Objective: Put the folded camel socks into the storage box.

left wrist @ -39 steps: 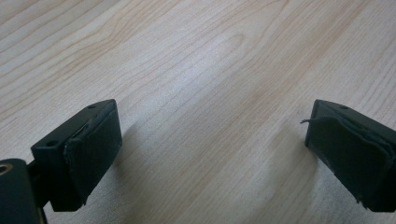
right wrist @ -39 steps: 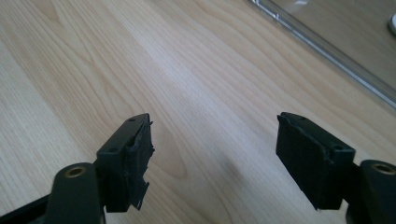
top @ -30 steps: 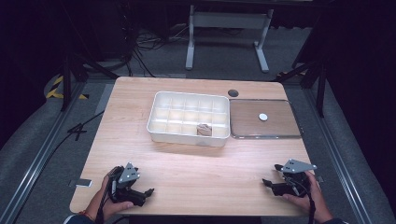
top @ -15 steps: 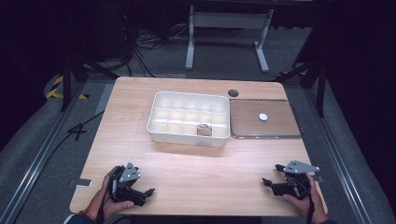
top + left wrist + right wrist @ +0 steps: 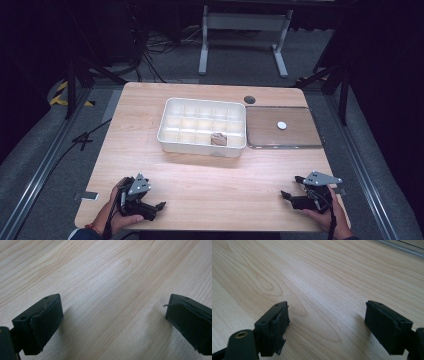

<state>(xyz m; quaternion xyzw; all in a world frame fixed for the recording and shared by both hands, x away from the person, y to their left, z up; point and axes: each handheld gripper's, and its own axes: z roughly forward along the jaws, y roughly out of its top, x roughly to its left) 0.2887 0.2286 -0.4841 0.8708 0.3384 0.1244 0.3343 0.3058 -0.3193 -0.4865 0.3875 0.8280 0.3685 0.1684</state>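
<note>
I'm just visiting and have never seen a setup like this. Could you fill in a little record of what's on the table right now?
Table: light wood table
Left gripper: held in a hand at the near left corner, jaws open, nothing between them
Right gripper: held in a hand at the near right corner, jaws open, nothing between them
Box: white compartment box, mid table
In the box: one small brownish item, front row
Tray: flat brown tray, right of the box
On the tray: small white disc

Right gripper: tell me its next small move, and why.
Probably lift and reach forward toward the clear tray. The right gripper sits open and empty at the table's near edge, and the small white disc lies loose there, the nearest thing to it.
</note>
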